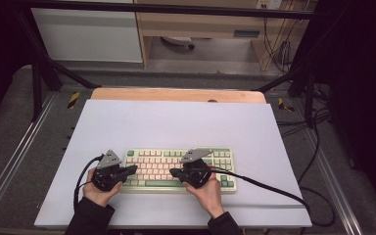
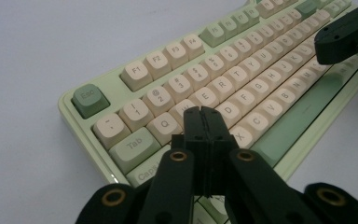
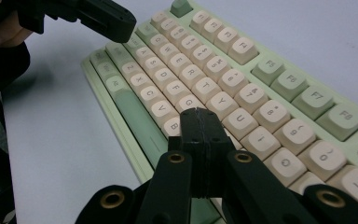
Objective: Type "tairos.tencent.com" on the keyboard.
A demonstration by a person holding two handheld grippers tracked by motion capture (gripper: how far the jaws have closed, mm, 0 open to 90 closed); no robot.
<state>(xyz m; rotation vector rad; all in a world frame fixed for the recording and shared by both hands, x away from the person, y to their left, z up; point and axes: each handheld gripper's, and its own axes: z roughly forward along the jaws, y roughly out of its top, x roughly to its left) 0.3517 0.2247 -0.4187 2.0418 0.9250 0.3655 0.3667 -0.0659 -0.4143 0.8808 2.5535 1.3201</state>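
A pale green keyboard (image 1: 152,166) with cream keys lies near the front of the white sheet. My left gripper (image 1: 133,169) hovers at the keyboard's left end, pointing right. In the left gripper view its jaws (image 2: 204,114) are pressed together with nothing between them, over the keys near Q, W and A. My right gripper (image 1: 173,172) sits over the keyboard's middle, pointing left. Its tips (image 3: 199,116) are also shut and empty, above the keys near B and H. Whether either tip touches a key is hidden. A hand holds each gripper.
The white sheet (image 1: 176,122) covers a wooden tabletop (image 1: 176,94) inside a black frame (image 1: 39,78). Black cables (image 1: 269,188) trail from the grippers across the sheet to the right. A cabinet (image 1: 88,34) and a desk stand beyond the far edge.
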